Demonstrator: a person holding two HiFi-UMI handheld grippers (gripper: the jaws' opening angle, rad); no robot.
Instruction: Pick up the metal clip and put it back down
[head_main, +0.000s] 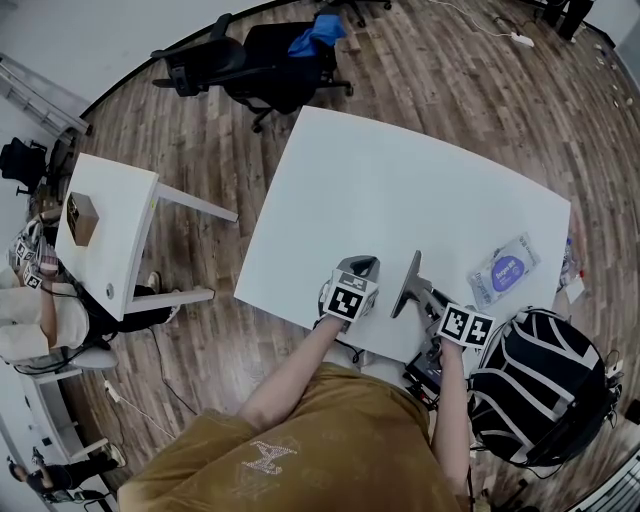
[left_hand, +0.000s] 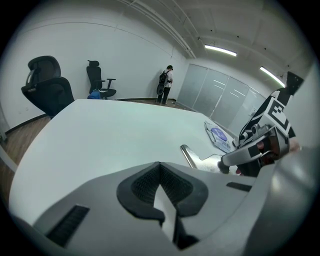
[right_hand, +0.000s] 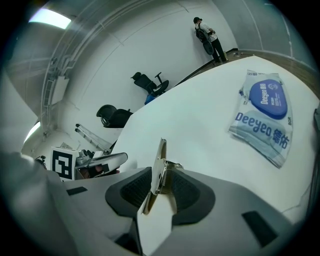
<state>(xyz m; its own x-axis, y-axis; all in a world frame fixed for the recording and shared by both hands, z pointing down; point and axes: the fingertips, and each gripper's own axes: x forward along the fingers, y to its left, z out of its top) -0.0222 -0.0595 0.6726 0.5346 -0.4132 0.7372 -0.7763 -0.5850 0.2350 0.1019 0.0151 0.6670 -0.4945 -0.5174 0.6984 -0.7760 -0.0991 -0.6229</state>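
Nearest, at the close edge of the white table (head_main: 380, 190), the left gripper (left_hand: 160, 167) points out over bare tabletop, its jaws closed tip to tip with nothing between them; just beside it, to its right, the right gripper (right_hand: 161, 185) has its jaws parted, and the metal clip (right_hand: 160, 165) stands between them on its thin edge, its flat faces turned toward the pads, with a gap showing beside it; whether its lower edge rests on the table I cannot tell. In the head view the clip (head_main: 409, 282) has its long axis running away from the person, the near end at the right gripper (head_main: 428, 300) and the far end aimed across the table, with the left gripper (head_main: 362, 268) alongside. A blue and white packet (head_main: 503, 268) lies flat further to the right; a black backpack (head_main: 540, 385) sits off that corner. Beyond the table stands a black office chair (head_main: 260, 65); a person (left_hand: 165, 86) stands by the far wall.
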